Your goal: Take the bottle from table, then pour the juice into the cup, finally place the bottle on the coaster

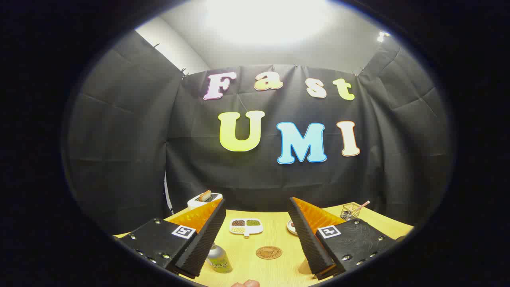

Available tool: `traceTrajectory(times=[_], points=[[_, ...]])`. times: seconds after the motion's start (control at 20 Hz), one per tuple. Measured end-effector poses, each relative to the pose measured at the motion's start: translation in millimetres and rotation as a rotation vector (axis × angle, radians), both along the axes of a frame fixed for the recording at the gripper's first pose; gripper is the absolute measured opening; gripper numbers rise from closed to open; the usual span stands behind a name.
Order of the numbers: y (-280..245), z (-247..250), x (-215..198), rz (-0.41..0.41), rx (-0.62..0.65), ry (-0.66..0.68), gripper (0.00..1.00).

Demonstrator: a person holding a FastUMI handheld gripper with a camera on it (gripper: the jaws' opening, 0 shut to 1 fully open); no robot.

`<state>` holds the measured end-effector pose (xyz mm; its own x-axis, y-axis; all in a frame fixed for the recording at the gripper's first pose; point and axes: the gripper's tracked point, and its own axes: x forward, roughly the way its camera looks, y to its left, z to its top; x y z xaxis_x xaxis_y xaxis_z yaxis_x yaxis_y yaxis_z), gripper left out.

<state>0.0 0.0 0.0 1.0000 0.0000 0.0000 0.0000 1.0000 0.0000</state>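
Bottle [219,260] stands on the yellow surface [275,235], low in the gripper view, tucked against the inner edge of the left finger, which hides part of it. Silvery shoulder and neck, greenish label below. Upright as far as can be seen; cap not clearly visible.

Tongs [255,235] spread wide apart, nothing between the fingers, neither finger pressing on the bottle. They sit above the surface, pointing toward the back wall of black cloth.

Landmark: round brown coaster [269,252], flat on the surface between the two fingers, bare. All places below are taken from it.
- Bottle: to the left of the coaster, near it but apart, a strip of surface showing between.
- White divided dish [246,227]: beyond the coaster and slightly left, three compartments with dark, green and pale grains.
- Small round plate [292,227]: beyond and to the right, partly hidden by the right finger; contents unclear.
- White toaster [204,199]: far beyond and left, at the back edge of the surface, a slice of bread standing in a slot.
- Wire mesh holder [350,211]: far beyond and right, a pinkish stick leaning out of it.
- Fingertip of a person [246,284]: nearer than the coaster, at the very bottom, just showing.
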Motion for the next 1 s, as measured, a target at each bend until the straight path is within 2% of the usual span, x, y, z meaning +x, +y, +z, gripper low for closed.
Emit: traceTrajectory(times=[0.4,1.0], points=[[-5,3,-4,-0.026,-0.012,-0.032,0.96],[8,0,1,-0.025,-0.025,-0.04,0.96]])
